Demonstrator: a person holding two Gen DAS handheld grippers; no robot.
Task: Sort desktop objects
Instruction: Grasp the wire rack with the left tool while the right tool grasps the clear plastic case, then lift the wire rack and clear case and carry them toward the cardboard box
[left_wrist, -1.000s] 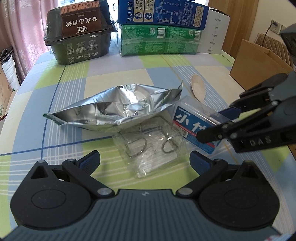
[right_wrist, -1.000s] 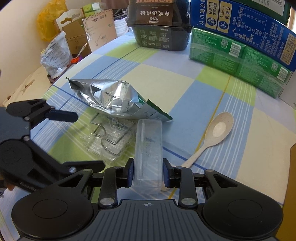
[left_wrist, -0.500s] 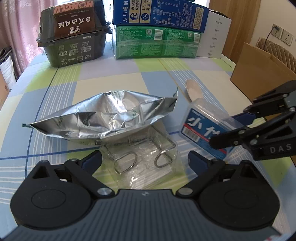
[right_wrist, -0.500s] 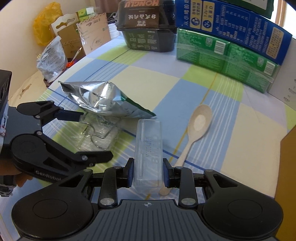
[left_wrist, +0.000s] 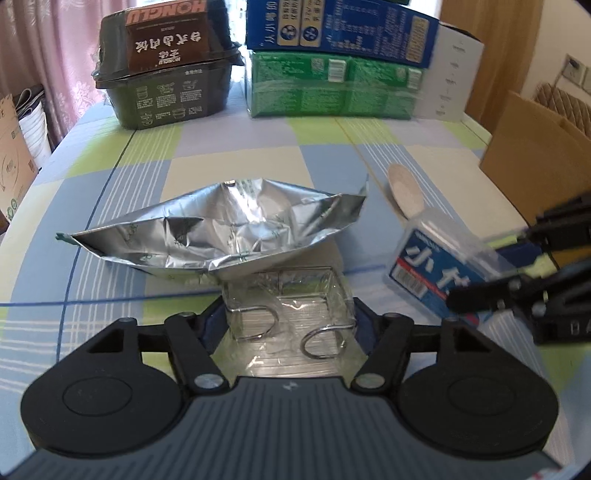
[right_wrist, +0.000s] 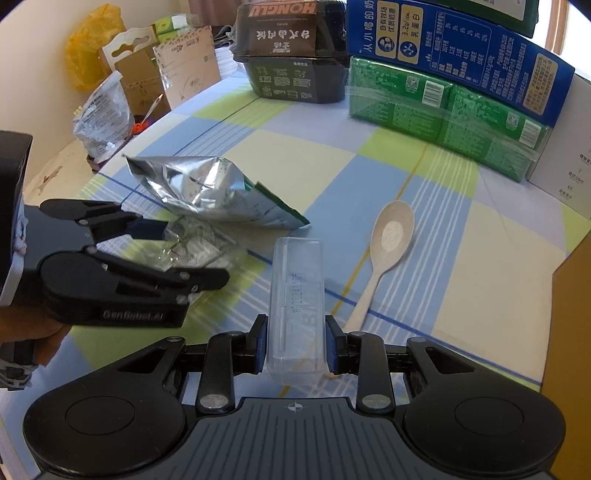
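My right gripper (right_wrist: 295, 347) is shut on a clear plastic box (right_wrist: 295, 306) with a blue label and holds it above the table; the box also shows at the right of the left wrist view (left_wrist: 436, 269). My left gripper (left_wrist: 290, 321) has closed in on a clear packet of metal hooks (left_wrist: 291, 314), its pads at the packet's sides. The packet also shows in the right wrist view (right_wrist: 192, 251). A crumpled silver foil bag (left_wrist: 229, 232) lies just behind the packet. A beige spoon (right_wrist: 384, 251) lies right of the box.
A dark instant-food tub (left_wrist: 166, 62) and stacked blue and green cartons (left_wrist: 332, 62) stand at the table's far edge. A brown cardboard box (left_wrist: 535, 147) stands at the right. Bags and cardboard (right_wrist: 122, 85) sit beyond the table's left side.
My left gripper has moved forward over the hook packet and its fingers have closed in onto it. My right gripper has lifted the clear box slightly and moved it right.
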